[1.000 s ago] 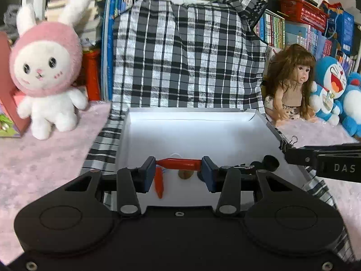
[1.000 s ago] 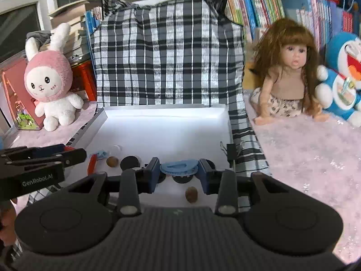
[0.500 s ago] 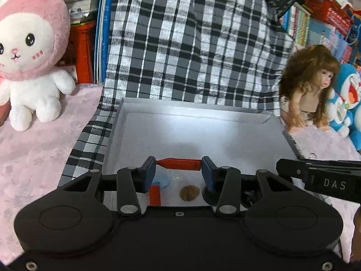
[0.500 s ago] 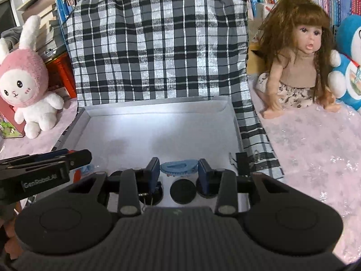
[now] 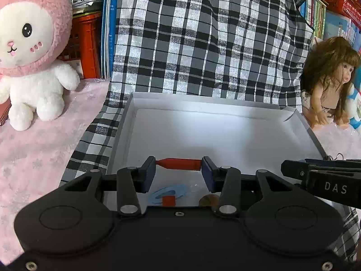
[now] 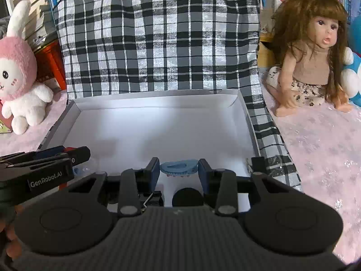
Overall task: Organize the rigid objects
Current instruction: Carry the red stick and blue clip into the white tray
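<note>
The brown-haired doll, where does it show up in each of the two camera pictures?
Left wrist view: the doll sits at the far right edge, beyond the white box's right corner.
Right wrist view: the doll sits upper right, larger, on the pink cover beside the box.
Shared landmark: the black-and-white checked cloth standing behind the box.

Brown round obj [image 5: 208,199] & black clip [image 6: 153,199], half hidden behind fingers
</note>
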{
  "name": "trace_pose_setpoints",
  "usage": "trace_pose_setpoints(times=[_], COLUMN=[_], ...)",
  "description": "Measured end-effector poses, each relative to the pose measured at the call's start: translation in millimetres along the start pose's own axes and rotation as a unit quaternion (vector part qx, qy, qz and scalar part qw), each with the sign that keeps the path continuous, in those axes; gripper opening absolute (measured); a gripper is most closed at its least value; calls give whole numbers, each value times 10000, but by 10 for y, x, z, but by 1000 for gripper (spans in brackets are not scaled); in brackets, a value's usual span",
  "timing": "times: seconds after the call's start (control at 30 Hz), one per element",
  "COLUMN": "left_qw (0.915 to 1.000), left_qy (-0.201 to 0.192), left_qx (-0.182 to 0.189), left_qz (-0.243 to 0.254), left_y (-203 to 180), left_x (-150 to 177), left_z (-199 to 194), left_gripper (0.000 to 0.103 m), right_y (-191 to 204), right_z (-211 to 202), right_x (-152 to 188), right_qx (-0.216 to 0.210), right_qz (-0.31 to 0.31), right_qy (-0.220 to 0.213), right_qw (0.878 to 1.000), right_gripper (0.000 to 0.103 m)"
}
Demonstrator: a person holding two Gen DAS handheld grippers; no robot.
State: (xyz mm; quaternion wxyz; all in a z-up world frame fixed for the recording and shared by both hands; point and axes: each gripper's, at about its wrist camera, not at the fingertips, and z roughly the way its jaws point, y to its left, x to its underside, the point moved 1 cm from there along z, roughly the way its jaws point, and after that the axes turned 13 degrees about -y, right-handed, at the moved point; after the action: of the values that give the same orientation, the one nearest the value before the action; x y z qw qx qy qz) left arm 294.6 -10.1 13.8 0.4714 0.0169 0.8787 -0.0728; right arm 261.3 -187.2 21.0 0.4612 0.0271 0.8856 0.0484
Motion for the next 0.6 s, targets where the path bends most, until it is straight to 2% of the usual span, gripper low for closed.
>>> trace_pose_setpoints(times=[0.6], left_qw=[10000], left_qy=[-9], left_qx=[9], left_qz=[26], left_y=[-5], left_x=[78], left_z=[64], left_gripper=[43], right_y=[27], right_z=[117], right_x=[63], right_qx=[-45], right_qz=[13], right_qy=[130], right_qw=[9999], right_gripper=[43])
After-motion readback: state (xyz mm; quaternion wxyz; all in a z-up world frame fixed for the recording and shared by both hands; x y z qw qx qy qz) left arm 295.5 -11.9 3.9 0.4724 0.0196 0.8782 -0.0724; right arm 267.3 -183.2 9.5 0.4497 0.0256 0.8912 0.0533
